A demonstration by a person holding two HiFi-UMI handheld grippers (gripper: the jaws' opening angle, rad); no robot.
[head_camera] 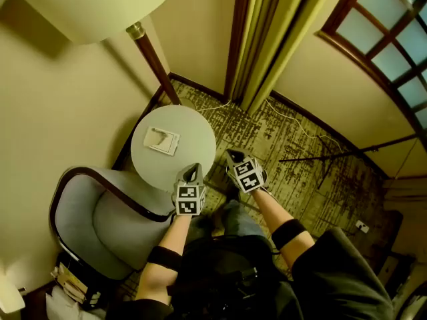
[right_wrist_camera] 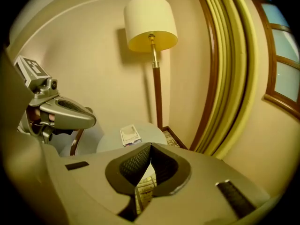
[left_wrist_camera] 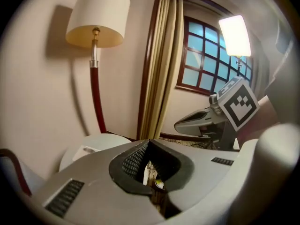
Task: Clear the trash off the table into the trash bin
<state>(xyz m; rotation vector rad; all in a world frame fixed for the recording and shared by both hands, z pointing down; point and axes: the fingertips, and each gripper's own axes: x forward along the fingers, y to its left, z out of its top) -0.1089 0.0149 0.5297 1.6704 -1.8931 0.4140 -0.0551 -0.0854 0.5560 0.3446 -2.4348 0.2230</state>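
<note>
Head view: a small flat packet [head_camera: 162, 141] lies left of middle on the round table [head_camera: 197, 135], its longer side running roughly left to right. Its print is too small to read. The left gripper [head_camera: 193, 170] and right gripper [head_camera: 231, 156] sit by the table's near edge, apart from the packet.

Left gripper view: the jaws are pressed together with nothing between them.

Right gripper view: the jaws are also together and empty. The packet lies beyond them, its long side pointing away.

Sitting room: lamp [head_camera: 93, 5], armchair [head_camera: 100, 225], curtain [head_camera: 280, 32].
</note>
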